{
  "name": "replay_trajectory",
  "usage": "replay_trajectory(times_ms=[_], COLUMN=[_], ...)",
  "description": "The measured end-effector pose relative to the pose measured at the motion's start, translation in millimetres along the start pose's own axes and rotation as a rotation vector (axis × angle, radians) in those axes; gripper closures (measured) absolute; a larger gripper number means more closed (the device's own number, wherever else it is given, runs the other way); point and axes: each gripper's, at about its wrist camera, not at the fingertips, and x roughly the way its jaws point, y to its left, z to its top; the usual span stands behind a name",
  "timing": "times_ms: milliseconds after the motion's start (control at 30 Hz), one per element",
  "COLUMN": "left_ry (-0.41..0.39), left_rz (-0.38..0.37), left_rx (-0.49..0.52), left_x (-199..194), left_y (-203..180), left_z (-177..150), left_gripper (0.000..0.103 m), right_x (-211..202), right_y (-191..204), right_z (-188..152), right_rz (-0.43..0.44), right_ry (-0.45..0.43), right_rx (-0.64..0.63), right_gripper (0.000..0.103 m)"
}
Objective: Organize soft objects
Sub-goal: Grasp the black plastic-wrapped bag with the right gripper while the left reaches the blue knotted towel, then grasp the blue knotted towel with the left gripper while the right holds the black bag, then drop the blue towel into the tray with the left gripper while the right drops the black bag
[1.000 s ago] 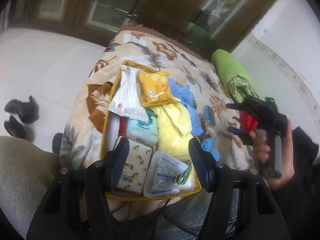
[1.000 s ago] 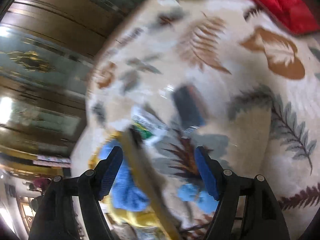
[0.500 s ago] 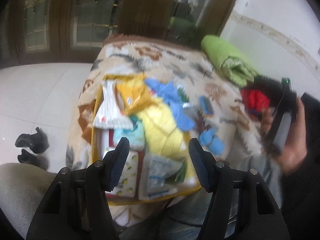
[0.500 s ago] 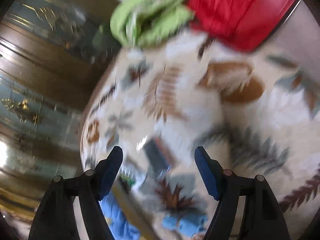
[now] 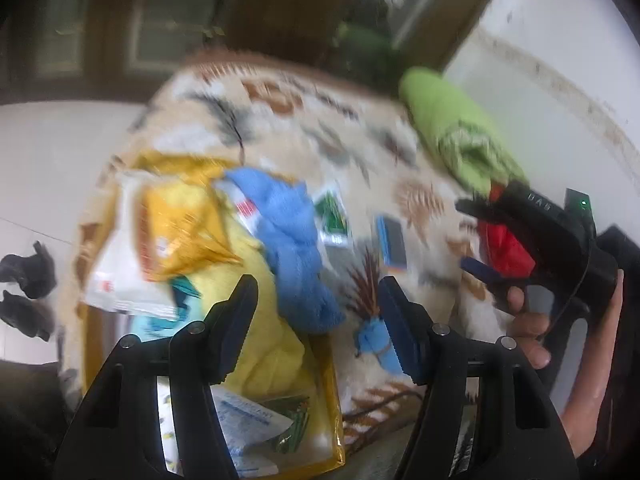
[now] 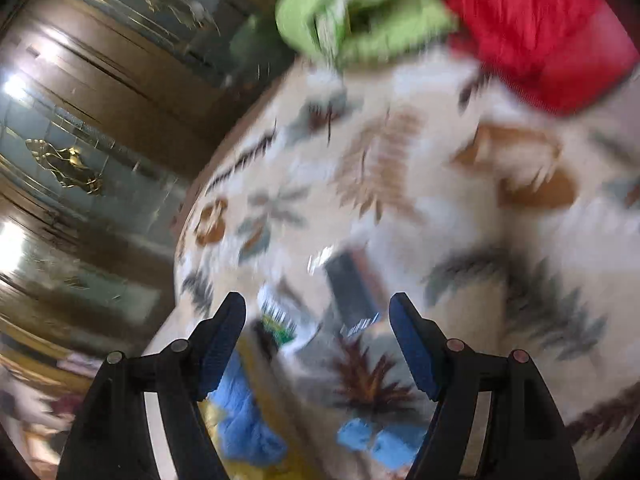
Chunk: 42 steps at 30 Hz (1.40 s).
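Observation:
A yellow box (image 5: 333, 396) on the leaf-patterned blanket (image 5: 280, 120) holds a yellow towel (image 5: 264, 332), a blue cloth (image 5: 296, 248) draped over its right rim, and several packets. A small blue cloth (image 5: 376, 344) and a dark blue packet (image 5: 394, 240) lie on the blanket beside the box. My left gripper (image 5: 316, 292) hovers open above the box's right edge, empty. My right gripper (image 5: 472, 240), in a hand (image 5: 528, 320), is open in front of a red cloth (image 5: 506, 248). In the right wrist view the right gripper (image 6: 318, 312) is empty above the dark packet (image 6: 352, 288).
A green rolled blanket (image 5: 460, 144) and the red cloth (image 6: 532, 24) lie at the blanket's far right by a white wall. Dark wood and glass doors stand behind. Black shoes (image 5: 28, 272) sit on the white floor at the left. A green packet (image 5: 332, 216) lies by the box.
My left gripper has shifted right, from over the box's middle to its right rim. The right wrist view has swung up from the box edge toward the green roll and red cloth.

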Motion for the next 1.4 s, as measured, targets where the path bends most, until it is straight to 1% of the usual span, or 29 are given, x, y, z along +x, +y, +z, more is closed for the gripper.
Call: replay_trajectory(times_ms=[67,133,200,233,300,333,400,433,467,500,533,600,667,733,767,833,867,933,1000,1067,1100,1133,1167,1200,1267,1300,1333,1367,1400], left_ry=[0.1,0.18,0.205,0.211,0.23,0.255,0.282,0.282,0.276,0.27,0.273,0.298,0.331,0.396,0.414,0.439,0.458,0.564,0.618,0.668,0.675,0.672,0.666,0.666,0.673,0.665,0.644,0.619,0.595], left_rz=[-0.036,-0.082,-0.143,-0.154,-0.129,-0.113,-0.13,-0.135,-0.129,-0.126,-0.132,-0.148,-0.165,-0.206,-0.201,-0.151,-0.103,-0.005,0.053,0.082,0.091,0.109,0.114,0.115,0.114,0.091,0.058,0.022,-0.012], left_rx=[-0.012,-0.049,-0.062,-0.042,0.011,0.016,0.012,0.021,0.028,0.027,0.02,0.015,0.007,-0.001,0.007,0.041,0.047,0.046,0.054,0.027,0.012,0.031,0.082,0.115,0.092,0.064,0.029,0.007,-0.01], left_x=[22,41,52,55,62,67,70,67,63,61,59,62,68,78,82,87,93,119,137,154,159,164,166,166,165,164,158,151,143], left_y=[-1,-3,-11,-19,-34,-39,-47,-50,-51,-51,-51,-51,-55,-65,-71,-83,-88,-92,-93,-89,-90,-98,-107,-112,-109,-105,-100,-96,-92], left_z=[7,13,15,13,9,7,1,-2,-3,-4,-5,-6,-8,-10,-12,-16,-19,-27,-31,-32,-31,-28,-28,-31,-35,-33,-32,-30,-29], left_gripper=[0.04,0.04,0.04,0.04,0.04,0.04,0.04,0.04,0.04,0.04,0.04,0.04,0.04,0.04,0.04,0.04,0.04,0.04,0.04,0.04,0.04,0.041,0.046,0.068,0.074,0.076,0.084,0.087,0.087], right_x=[12,22,28,31,42,50,74,85,93,102,102,91,71,43,28,-5,-18,-33,-43,-42,-39,-34,-28,-28,-33,-32,-33,-36,-37], right_y=[-18,-27,-37,-39,-33,-28,-17,-13,-12,-12,-10,-12,-23,-34,-38,-44,-44,-41,-36,-34,-32,-31,-29,-27,-27,-28,-28,-28,-26], right_z=[1,-1,-1,3,11,17,28,29,28,24,21,20,24,28,29,24,20,11,5,7,7,6,8,10,9,9,8,8,7], right_rz=[0.023,-0.004,0.011,0.012,-0.044,-0.056,-0.097,-0.109,-0.117,-0.146,-0.182,-0.187,-0.141,-0.066,-0.038,0.029,0.058,0.079,0.076,0.067,0.067,0.067,0.055,0.048,0.063,0.069,0.076,0.089,0.102], right_ry=[0.058,0.105,0.126,0.13,0.154,0.17,0.225,0.252,0.279,0.31,0.303,0.289,0.256,0.184,0.141,0.041,0.005,-0.035,-0.068,-0.065,-0.047,-0.022,-0.014,-0.012,-0.026,-0.036,-0.047,-0.054,-0.057], right_rx=[0.066,0.089,0.124,0.117,0.059,0.031,-0.067,-0.102,-0.124,-0.151,-0.184,-0.171,-0.1,-0.035,-0.011,0.024,0.022,0.005,-0.022,-0.052,-0.062,-0.068,-0.072,-0.073,-0.071,-0.072,-0.074,-0.078,-0.087], right_gripper=[0.029,0.029,0.029,0.029,0.029,0.029,0.029,0.031,0.037,0.052,0.061,0.068,0.071,0.071,0.071,0.071,0.071,0.071,0.071,0.071,0.071,0.071,0.071,0.071,0.071,0.071,0.071,0.071,0.071])
